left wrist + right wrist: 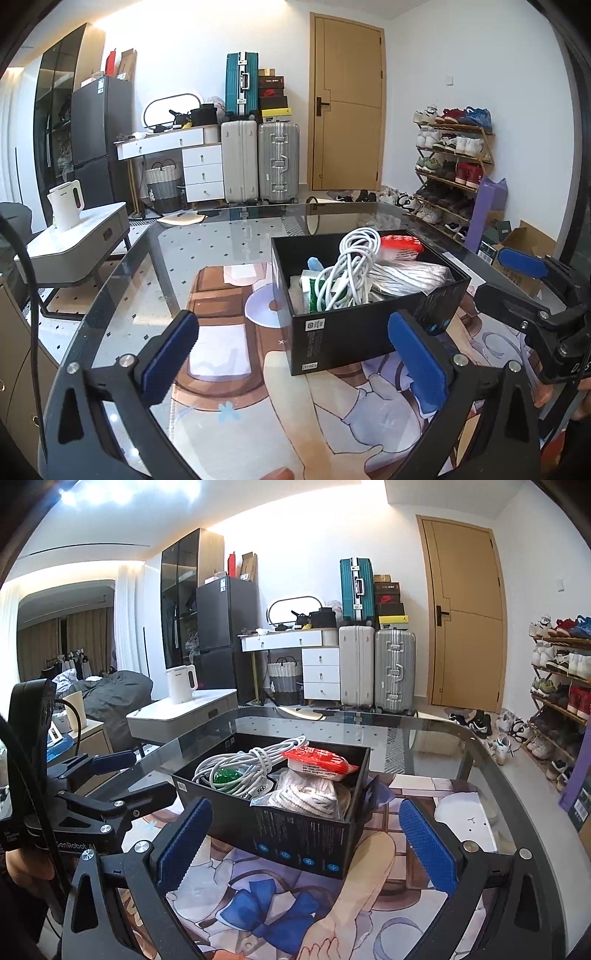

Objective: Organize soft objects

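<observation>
While left wrist view hides it, bed [110, 694] appears right

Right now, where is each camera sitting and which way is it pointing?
Left wrist: on the left gripper, low over the glass-topped table, looking past the black cardboard box toward the tan wooden door; the right gripper enters at right.
Right wrist: on the right gripper, facing the same way from the box's other side; the left gripper shows at left.
Shared: box, coiled white cable, door, each other's gripper.
</observation>
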`<state>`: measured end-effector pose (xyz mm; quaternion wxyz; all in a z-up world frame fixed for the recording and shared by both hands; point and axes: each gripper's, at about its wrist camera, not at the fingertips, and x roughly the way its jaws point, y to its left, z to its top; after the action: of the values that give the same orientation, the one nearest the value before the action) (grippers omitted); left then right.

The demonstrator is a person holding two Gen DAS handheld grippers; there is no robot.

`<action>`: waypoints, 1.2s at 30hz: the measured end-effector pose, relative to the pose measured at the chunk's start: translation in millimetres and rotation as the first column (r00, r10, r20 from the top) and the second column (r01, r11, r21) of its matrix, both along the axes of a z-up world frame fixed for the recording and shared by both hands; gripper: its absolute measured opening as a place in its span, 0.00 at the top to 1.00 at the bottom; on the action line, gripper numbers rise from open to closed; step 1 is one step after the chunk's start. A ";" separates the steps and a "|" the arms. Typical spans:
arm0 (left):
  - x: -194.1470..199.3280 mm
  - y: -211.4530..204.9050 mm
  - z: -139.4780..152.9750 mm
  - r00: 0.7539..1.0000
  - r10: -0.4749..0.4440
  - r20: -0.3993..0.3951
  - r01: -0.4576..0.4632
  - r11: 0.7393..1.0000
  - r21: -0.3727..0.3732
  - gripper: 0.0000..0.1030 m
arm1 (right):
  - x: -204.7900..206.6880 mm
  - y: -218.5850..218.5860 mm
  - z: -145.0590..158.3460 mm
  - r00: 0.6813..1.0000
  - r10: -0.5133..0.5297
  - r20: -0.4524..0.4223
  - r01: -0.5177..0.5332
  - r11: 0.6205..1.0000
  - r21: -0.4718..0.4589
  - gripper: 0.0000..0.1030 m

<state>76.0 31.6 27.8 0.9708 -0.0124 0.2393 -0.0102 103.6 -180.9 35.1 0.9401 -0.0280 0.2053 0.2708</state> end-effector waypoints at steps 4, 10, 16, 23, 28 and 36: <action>-0.2 1.4 -0.4 1.000 0.006 0.000 -0.006 1.000 -0.005 0.00 | -0.1 -3.7 0.8 1.000 -0.014 0.005 0.014 1.000 0.018 0.01; 3.0 0.0 -1.1 1.000 0.003 -0.015 -0.003 1.000 0.000 0.00 | 0.2 -6.1 0.9 1.000 -0.026 0.007 0.026 0.999 0.028 0.01; 2.5 -0.1 -1.5 1.000 0.004 -0.004 -0.004 1.000 0.003 0.00 | -4.0 -4.4 1.9 0.999 -0.023 0.027 0.023 1.000 0.011 0.01; 0.3 2.1 0.0 1.000 0.001 0.000 -0.001 1.000 -0.015 0.00 | -6.1 -3.8 1.9 0.999 -0.021 0.038 0.021 1.000 0.008 0.01; 0.4 3.8 0.4 1.000 -0.001 -0.002 0.000 1.000 -0.024 0.00 | -6.2 -3.8 1.9 0.999 -0.022 0.038 0.021 1.000 0.008 0.01; 0.1 4.9 0.1 1.000 0.001 0.002 -0.001 1.000 -0.023 0.00 | -6.2 -4.2 1.7 0.999 -0.022 0.038 0.021 1.000 0.007 0.01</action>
<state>76.1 36.5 27.8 0.9709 -0.0235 0.2382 -0.0123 97.4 -185.2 36.7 0.9468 -0.0278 0.1866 0.2607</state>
